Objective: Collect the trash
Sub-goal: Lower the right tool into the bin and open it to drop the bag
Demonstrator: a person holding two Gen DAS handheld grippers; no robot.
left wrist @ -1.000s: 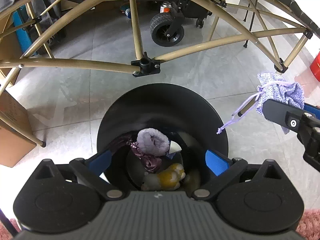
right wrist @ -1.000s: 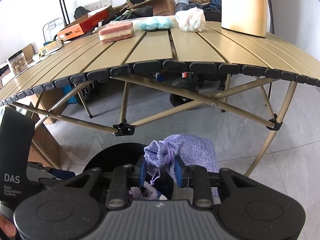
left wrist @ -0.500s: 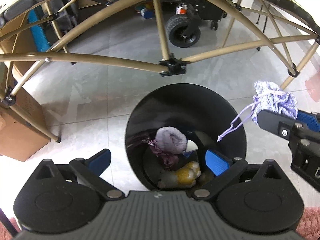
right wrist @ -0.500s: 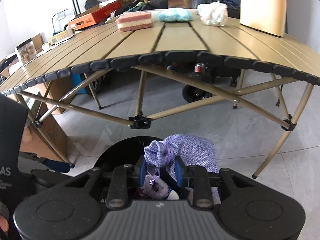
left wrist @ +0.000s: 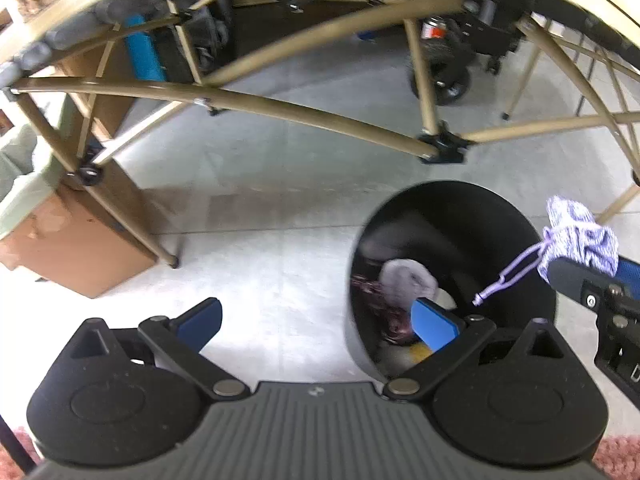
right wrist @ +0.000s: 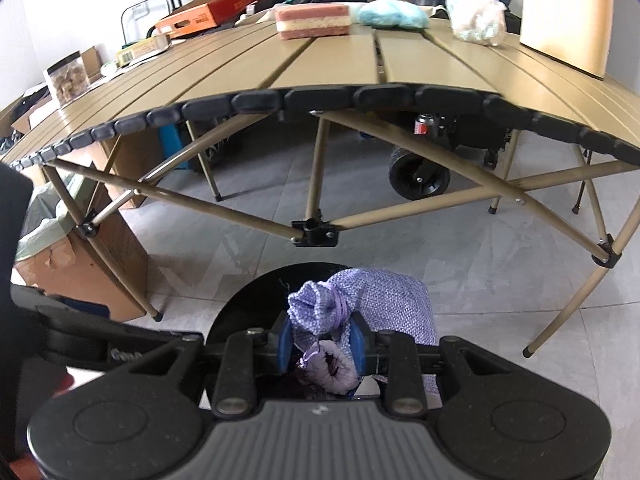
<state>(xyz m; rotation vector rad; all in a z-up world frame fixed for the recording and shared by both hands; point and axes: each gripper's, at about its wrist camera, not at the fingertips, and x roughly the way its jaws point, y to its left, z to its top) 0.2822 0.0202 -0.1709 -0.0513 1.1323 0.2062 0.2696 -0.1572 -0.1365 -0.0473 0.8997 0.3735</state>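
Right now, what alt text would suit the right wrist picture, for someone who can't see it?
The right claw is shut on a purple drawstring pouch above a black bin that already holds trash. Beyond stands a tan folding table bearing a pink sponge and other clutter.

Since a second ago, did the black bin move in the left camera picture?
Cannot tell. The black bin sits farther right, but the table frame shifted right too.
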